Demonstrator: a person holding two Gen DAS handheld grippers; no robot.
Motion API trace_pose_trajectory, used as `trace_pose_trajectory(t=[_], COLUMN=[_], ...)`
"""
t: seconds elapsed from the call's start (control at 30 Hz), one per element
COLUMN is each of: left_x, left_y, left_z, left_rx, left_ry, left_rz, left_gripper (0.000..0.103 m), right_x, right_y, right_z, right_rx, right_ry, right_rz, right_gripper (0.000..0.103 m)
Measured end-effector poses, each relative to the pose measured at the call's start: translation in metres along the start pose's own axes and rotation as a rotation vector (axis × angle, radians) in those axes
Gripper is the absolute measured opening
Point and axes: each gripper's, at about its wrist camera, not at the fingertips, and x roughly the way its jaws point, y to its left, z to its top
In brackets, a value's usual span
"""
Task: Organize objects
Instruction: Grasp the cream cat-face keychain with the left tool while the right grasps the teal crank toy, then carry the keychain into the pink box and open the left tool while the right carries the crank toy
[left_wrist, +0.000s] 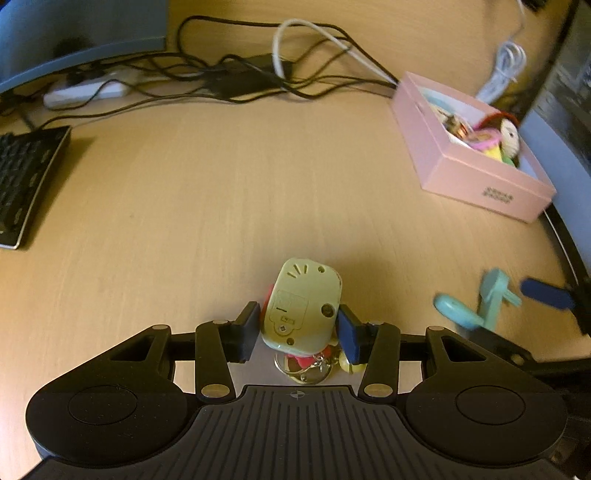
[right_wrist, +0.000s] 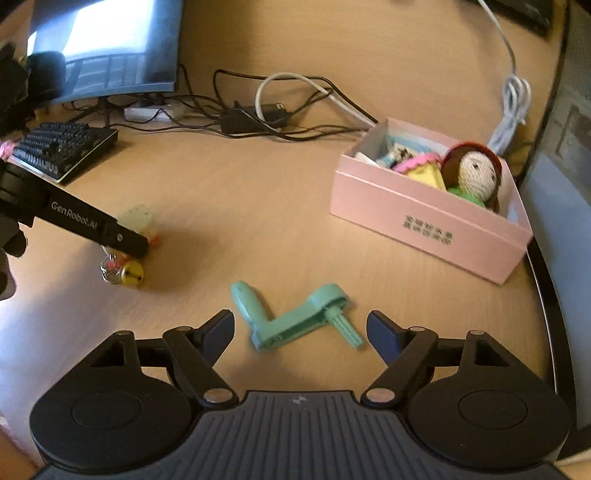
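Keychain toy (left_wrist: 301, 306) clamped in left tool (left_wrist: 301, 328); right view alone shows teal crank (right_wrist: 295, 319) between right tool's (right_wrist: 301, 326) parted jaws.

- Only thing I can properly read is "GenRobot.AI", white lettering on the black arm of the left gripper (right_wrist: 125, 242), seen from my right wrist cam.
- The pink box (right_wrist: 424, 218) has a small two-line dark print on its side, too blurry for me to make out.
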Motion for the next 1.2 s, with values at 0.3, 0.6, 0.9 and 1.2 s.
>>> trace_pose_trajectory(t=[0.3,0.6,0.9,1.2], left_x=[0.0,0.0,0.0,-0.002], left_y=[-0.002,-0.004,-0.004,0.0], left_z=[0.001,0.001,0.002,-0.001], left_rx=[0.006,0.027,-0.008,-0.024], left_ry=[0.02,0.035,0.023,0.016], left_rz=[0.003,0.002,0.005,-0.012], left_gripper=[0.05,0.05,0.05,0.05], right_x=[0.026,0.012,-0.016,-0.012], right_y=[0.0,-0.001,-0.029,-0.042], right_z=[0.01,0.003,-0.012,-0.008], right_rx=[-0.028,-0.096,-0.114,0.163], right_ry=[-0.001,-0.009,-0.045,-0.042], right_rz=[0.041,0.114,-0.078,-0.026], right_gripper=[0.08,0.071,0.078,0.085])
